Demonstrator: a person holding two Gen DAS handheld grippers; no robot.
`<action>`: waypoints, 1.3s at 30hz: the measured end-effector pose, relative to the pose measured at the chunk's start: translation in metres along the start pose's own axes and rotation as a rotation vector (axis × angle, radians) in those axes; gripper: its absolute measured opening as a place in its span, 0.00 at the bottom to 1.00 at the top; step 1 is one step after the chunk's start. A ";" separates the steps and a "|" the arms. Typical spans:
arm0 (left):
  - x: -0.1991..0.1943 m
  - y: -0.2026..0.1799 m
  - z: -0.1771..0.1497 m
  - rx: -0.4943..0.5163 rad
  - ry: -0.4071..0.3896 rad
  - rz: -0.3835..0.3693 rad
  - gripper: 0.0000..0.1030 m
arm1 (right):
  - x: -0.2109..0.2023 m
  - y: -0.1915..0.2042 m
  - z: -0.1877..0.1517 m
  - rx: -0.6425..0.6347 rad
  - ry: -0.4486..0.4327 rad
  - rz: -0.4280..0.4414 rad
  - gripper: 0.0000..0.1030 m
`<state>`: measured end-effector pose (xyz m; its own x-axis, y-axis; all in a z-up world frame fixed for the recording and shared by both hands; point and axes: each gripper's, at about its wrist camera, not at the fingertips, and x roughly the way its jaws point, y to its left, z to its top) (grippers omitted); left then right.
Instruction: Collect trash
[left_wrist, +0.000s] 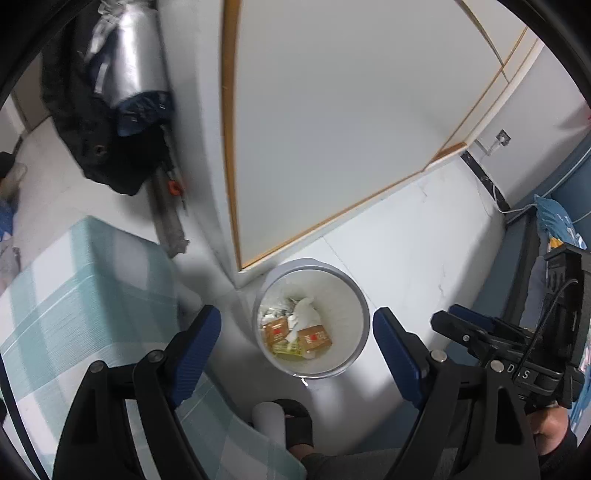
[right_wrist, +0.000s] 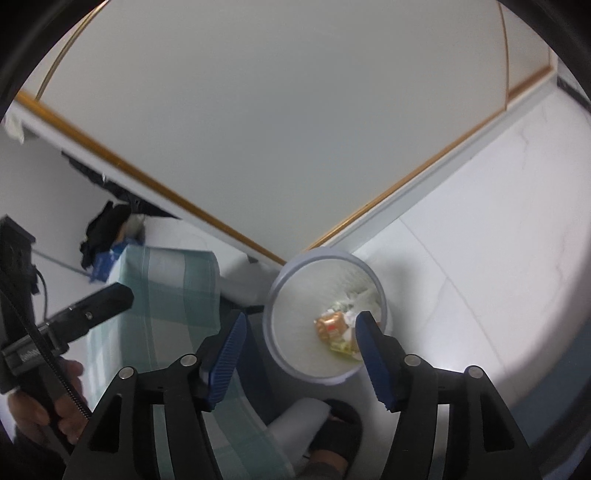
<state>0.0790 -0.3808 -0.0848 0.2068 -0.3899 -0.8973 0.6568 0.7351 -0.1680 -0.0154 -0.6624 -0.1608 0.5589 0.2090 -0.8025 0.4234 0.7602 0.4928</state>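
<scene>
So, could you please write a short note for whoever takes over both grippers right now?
Left gripper: open, nothing between the fingers.
Right gripper: open, empty too.
Both hang above the white bin on the floor by the cabinet corner.
Done: brown packets, yellow wrapper and crumpled tissue lie in the bin.
Left: no loose trash shows in either view; look around for more before finishing.

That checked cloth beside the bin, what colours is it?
The cloth is pale green and white check, clearest in the left wrist view.
</scene>
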 end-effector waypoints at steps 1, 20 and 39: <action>-0.001 0.001 -0.001 0.000 -0.001 0.009 0.79 | -0.004 0.004 -0.001 -0.011 -0.002 -0.015 0.63; -0.029 0.002 -0.018 -0.026 -0.065 0.079 0.79 | -0.027 0.026 -0.016 -0.028 -0.023 -0.116 0.77; -0.032 -0.002 -0.019 -0.017 -0.067 0.051 0.79 | -0.028 0.023 -0.018 -0.019 -0.019 -0.097 0.77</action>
<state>0.0576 -0.3590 -0.0637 0.2886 -0.3873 -0.8756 0.6321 0.7639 -0.1296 -0.0343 -0.6398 -0.1329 0.5297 0.1225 -0.8393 0.4628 0.7875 0.4070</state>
